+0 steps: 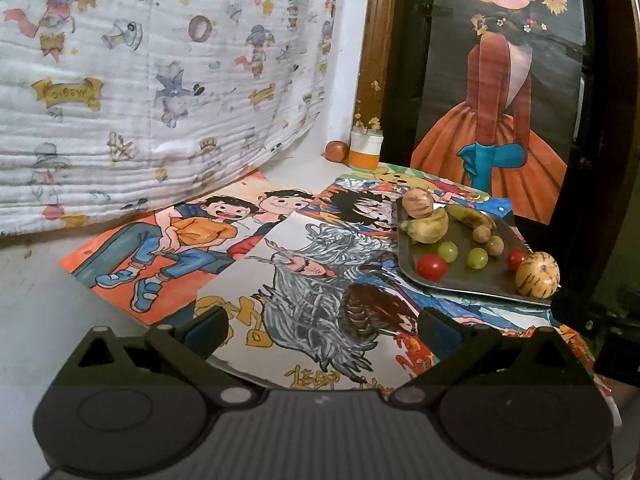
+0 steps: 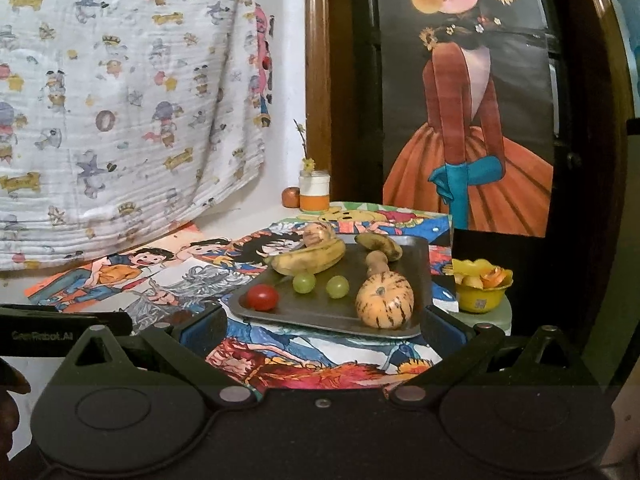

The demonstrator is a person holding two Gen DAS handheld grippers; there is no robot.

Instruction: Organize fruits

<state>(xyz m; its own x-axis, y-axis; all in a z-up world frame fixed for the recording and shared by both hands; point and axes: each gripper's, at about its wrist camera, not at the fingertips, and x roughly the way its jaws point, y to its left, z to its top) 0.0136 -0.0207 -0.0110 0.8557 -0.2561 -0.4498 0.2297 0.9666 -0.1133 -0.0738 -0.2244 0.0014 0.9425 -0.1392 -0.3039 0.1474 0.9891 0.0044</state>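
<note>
1. On the far left I see a white cartoon-print cloth (image 1: 160, 80) hanging behind the table.
2. My left gripper (image 1: 322, 326) hovers released over the drawings (image 1: 304, 280) spread on the table, with nothing between its fingers.
3. At the far corner, a small reddish fruit (image 1: 337, 151) sits just beside an orange-and-white jar (image 1: 365, 150).
4. Right of centre lies the metal tray (image 2: 320, 312), my right gripper (image 2: 322, 322) released at its near edge, holding nothing.
5. On the tray, left to right: a red tomato (image 2: 262, 297), two green grapes (image 2: 304, 282), a yellow banana (image 2: 310, 260) behind them, then a striped melon (image 2: 385, 300) at the near right with a darker banana (image 2: 380, 246) beyond it.
6. Far right, off the tray, a yellow bowl (image 2: 480, 298) holds peels and small fruit.
</note>
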